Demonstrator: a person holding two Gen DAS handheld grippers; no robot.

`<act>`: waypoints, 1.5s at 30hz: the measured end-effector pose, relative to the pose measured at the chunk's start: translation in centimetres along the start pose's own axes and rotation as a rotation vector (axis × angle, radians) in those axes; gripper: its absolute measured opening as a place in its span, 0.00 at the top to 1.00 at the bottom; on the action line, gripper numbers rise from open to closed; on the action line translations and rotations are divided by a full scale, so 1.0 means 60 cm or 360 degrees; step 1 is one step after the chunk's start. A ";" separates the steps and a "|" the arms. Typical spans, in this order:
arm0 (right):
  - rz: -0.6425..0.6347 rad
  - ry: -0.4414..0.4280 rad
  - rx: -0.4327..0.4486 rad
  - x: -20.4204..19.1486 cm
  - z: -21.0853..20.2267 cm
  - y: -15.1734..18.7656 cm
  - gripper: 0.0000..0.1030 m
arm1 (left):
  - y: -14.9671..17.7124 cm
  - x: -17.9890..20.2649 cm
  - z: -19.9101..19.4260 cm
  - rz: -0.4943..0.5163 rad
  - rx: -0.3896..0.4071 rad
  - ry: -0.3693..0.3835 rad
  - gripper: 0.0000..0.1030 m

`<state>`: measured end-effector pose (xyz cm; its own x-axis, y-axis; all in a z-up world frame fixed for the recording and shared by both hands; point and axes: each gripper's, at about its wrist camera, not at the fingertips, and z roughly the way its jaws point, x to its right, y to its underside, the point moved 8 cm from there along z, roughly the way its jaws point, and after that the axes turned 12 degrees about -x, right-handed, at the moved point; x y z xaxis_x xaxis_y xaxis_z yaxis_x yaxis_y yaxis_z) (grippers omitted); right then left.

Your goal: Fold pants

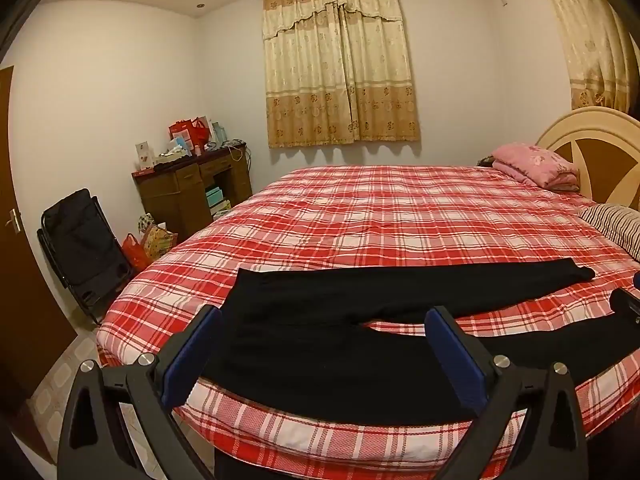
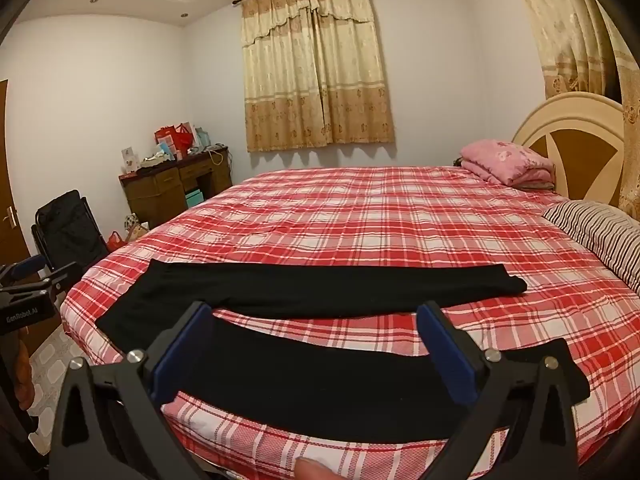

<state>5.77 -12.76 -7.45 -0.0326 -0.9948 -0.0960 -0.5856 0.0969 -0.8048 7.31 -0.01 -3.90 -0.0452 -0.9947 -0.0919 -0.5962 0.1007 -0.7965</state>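
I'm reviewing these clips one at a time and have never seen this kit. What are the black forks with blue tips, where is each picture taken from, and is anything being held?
No robot here: a person carries two hand-held grippers, each with a camera looking along its two fingers. One picture is from the left gripper, the other from the right gripper. The blue-padded prongs are the fingers. Both grippers are wide open and hold nothing. Black pants lie spread flat on a bed with a red plaid cover, legs apart and pointing right, not yet folded. A pink folded blanket and a striped pillow sit near the headboard.
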 end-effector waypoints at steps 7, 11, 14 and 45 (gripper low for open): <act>0.0002 0.0005 -0.0007 0.003 0.007 0.000 0.00 | 0.001 0.000 0.002 0.0001 -0.0008 0.0003 0.01; 0.0000 0.0008 -0.0011 0.004 0.007 0.002 0.00 | 0.001 -0.003 0.004 -0.0001 -0.0012 0.0008 0.01; -0.0003 0.0010 -0.0014 0.004 0.010 0.004 0.00 | 0.001 -0.005 0.006 -0.0001 -0.0015 0.0009 0.01; -0.0008 0.0021 -0.0039 -0.001 0.018 0.009 0.00 | 0.007 -0.005 0.011 0.0005 -0.0025 0.0012 0.01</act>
<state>6.34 -12.62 -8.48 -0.0400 -0.9956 -0.0842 -0.6055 0.0912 -0.7906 7.62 0.35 -4.62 -0.0532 -0.9945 -0.0898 -0.6084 0.1036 -0.7868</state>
